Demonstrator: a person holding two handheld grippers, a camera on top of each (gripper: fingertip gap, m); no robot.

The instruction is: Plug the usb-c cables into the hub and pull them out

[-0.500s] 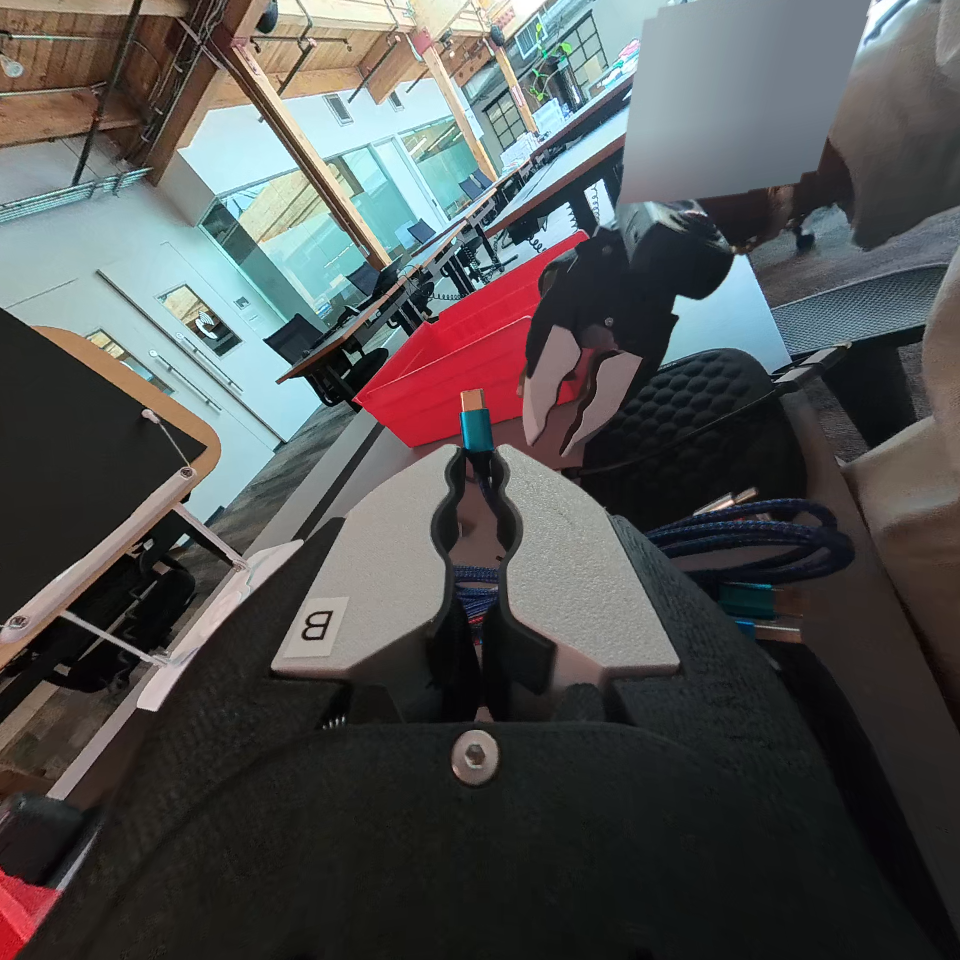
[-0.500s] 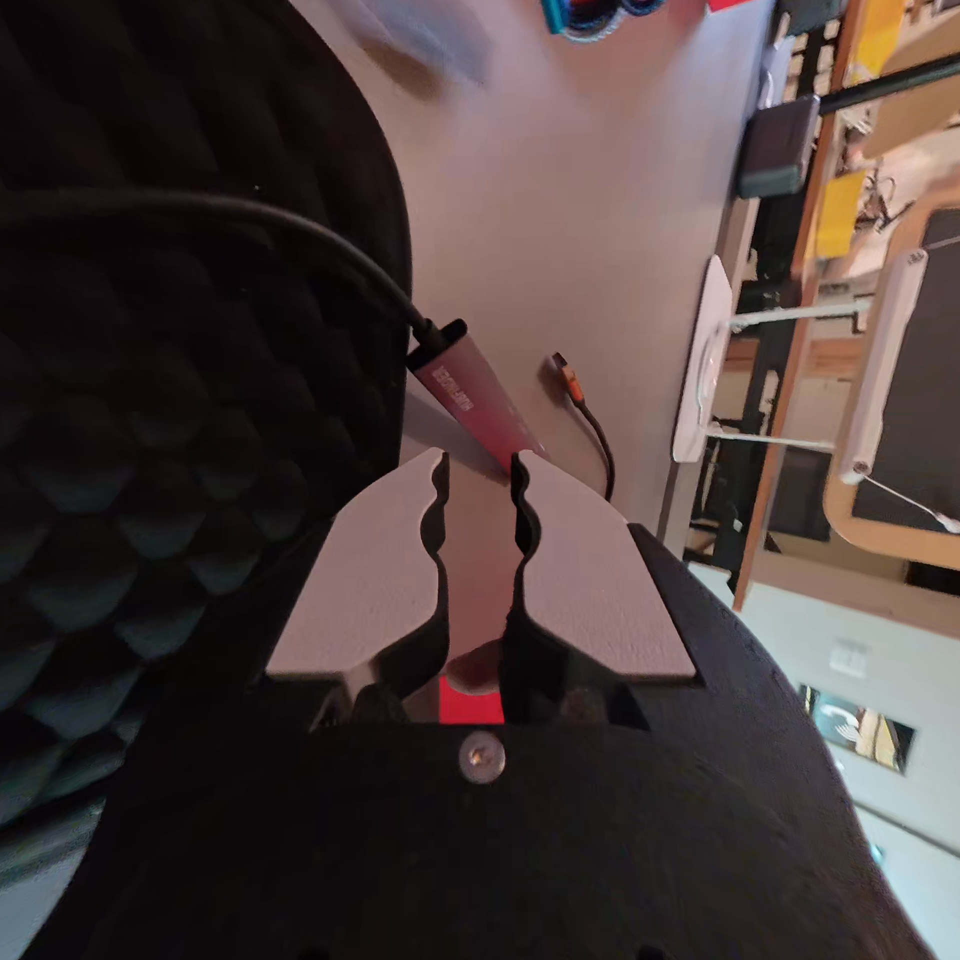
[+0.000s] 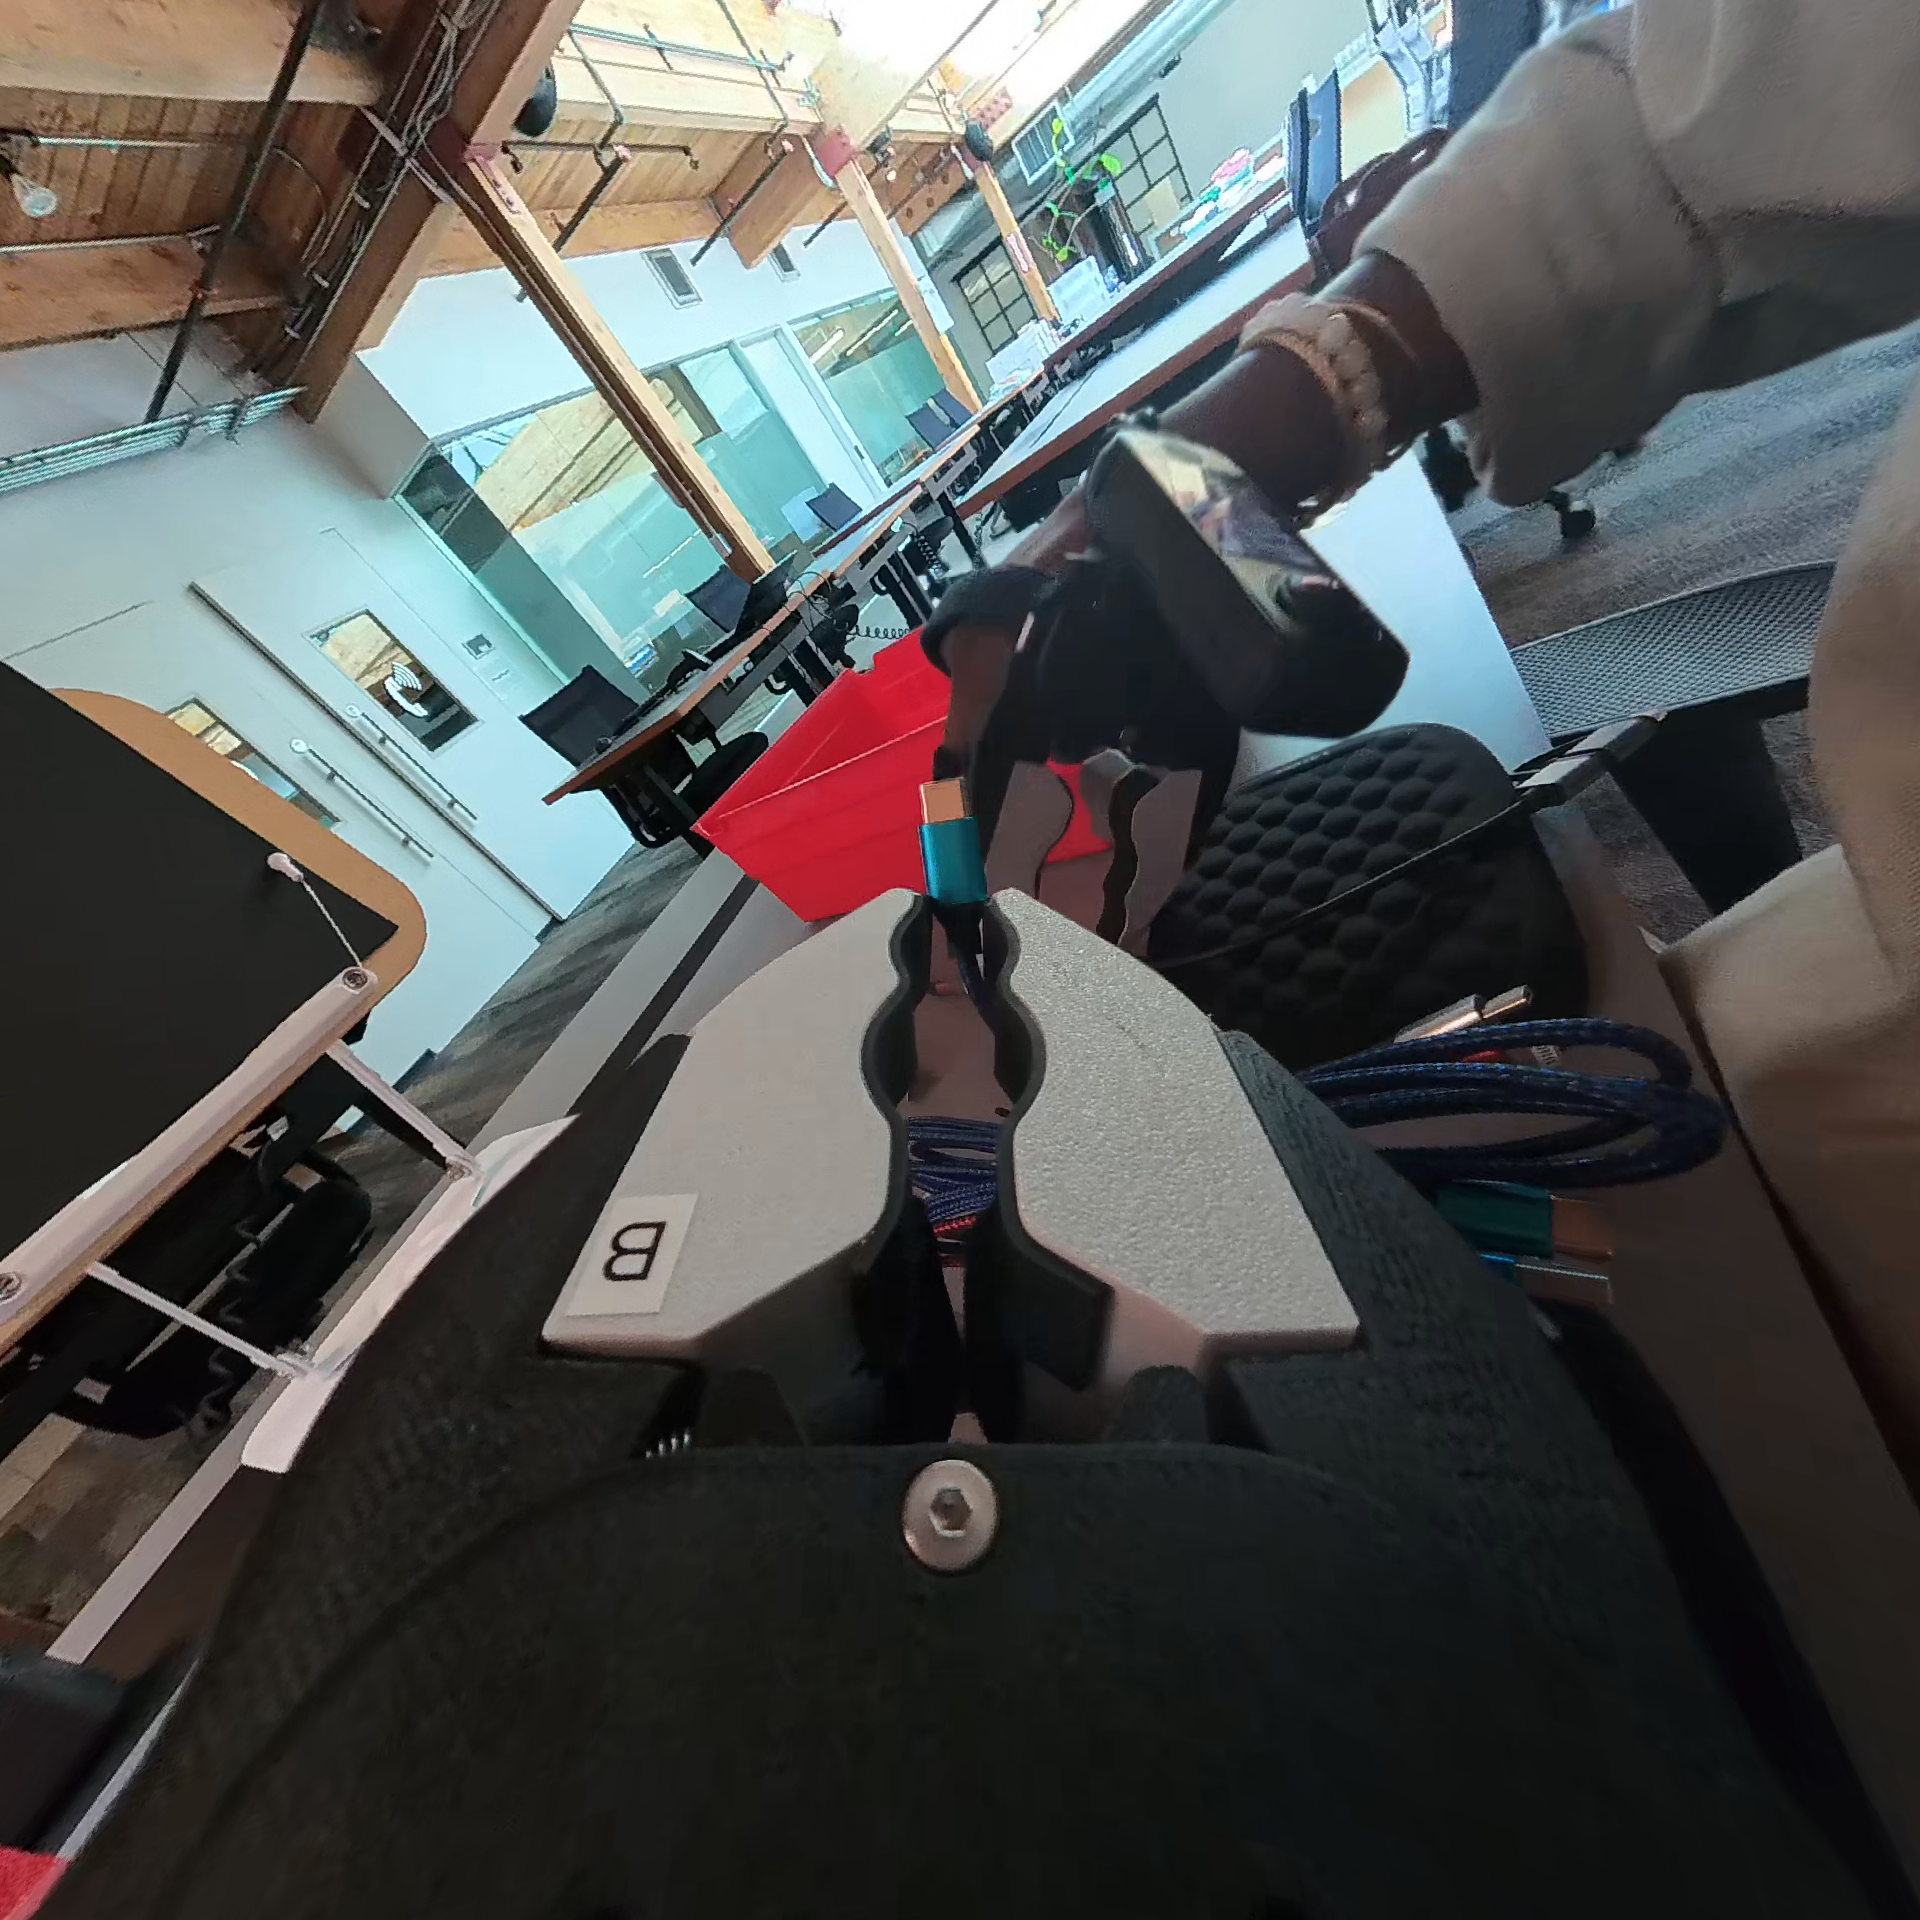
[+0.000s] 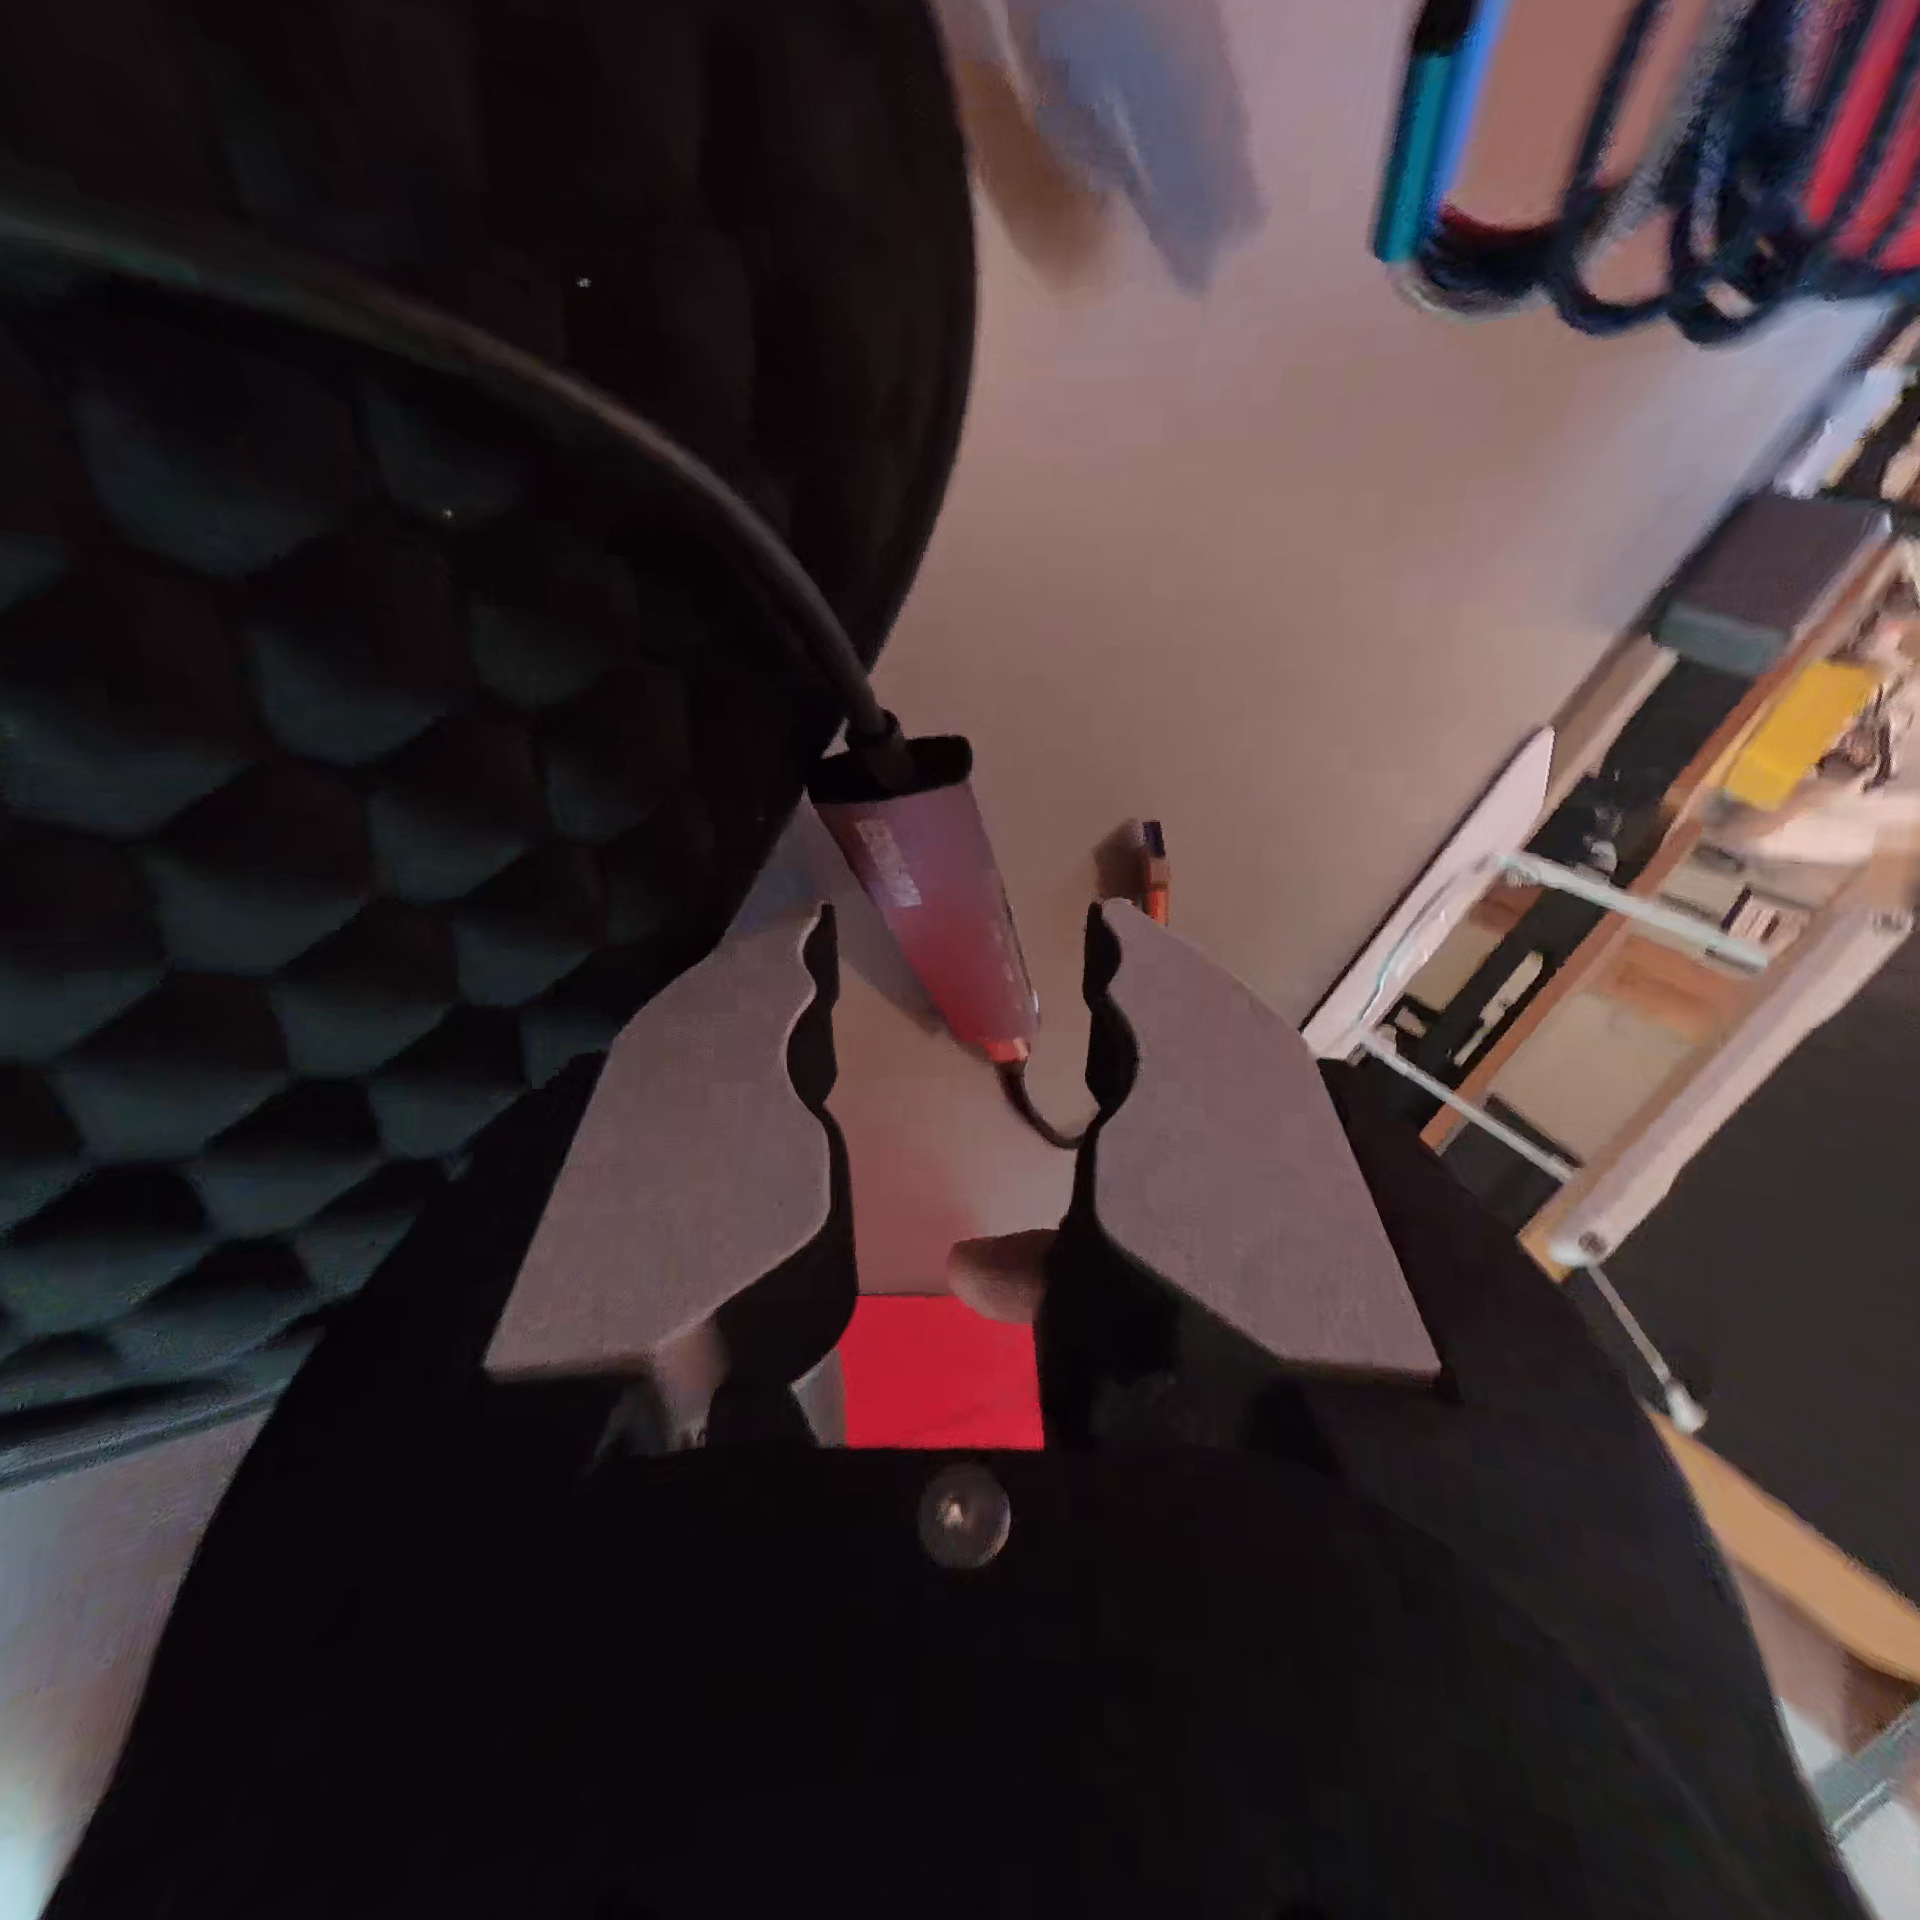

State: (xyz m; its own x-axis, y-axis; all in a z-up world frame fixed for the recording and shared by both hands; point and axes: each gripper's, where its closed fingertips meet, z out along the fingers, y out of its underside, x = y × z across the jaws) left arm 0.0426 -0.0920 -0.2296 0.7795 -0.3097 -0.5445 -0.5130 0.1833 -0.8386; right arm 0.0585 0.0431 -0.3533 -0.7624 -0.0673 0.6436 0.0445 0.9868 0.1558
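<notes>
Left gripper [image 3: 954, 914] has its jaws clamped on the teal usb-c cable [image 3: 951, 854] – plug sticking up past the tips. Right gripper [image 4: 956, 925] jaws are spread wide, nothing in them – the hub [image 4: 930, 894] lies on the worktop [image 4: 1299, 582] just ahead

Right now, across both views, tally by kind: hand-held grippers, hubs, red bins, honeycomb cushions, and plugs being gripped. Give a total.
Hand-held grippers: 2, the left hand-held gripper and the right hand-held gripper
hub: 1
red bin: 1
honeycomb cushion: 1
Gripped plugs: 1, the teal USB-C plug in the left one
Total: 6
</notes>
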